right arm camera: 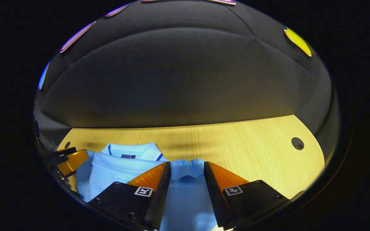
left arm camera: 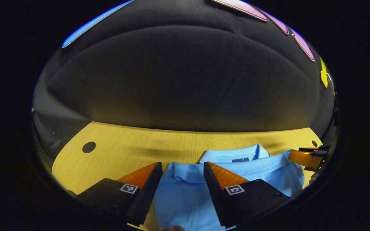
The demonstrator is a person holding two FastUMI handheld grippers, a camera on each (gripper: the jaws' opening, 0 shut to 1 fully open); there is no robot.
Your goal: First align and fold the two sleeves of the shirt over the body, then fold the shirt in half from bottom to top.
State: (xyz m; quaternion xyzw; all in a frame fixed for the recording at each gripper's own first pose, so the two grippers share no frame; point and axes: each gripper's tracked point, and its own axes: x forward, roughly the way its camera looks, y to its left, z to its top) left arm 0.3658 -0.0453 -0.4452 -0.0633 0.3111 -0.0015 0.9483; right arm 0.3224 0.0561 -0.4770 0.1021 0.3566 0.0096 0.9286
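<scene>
The light-blue shirt (left arm camera: 185, 192) lies on your wooden table (left arm camera: 124, 147), collar (left arm camera: 233, 154) toward the wall. Your left gripper (left arm camera: 182, 168) and right gripper (right arm camera: 187, 166) both have fingers spread (fabric between, not pinched).

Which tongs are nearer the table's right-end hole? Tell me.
Right. Right tongs sit over the shirt, hole ahead-right; left tongs lie farther left, across the shirt.
</scene>
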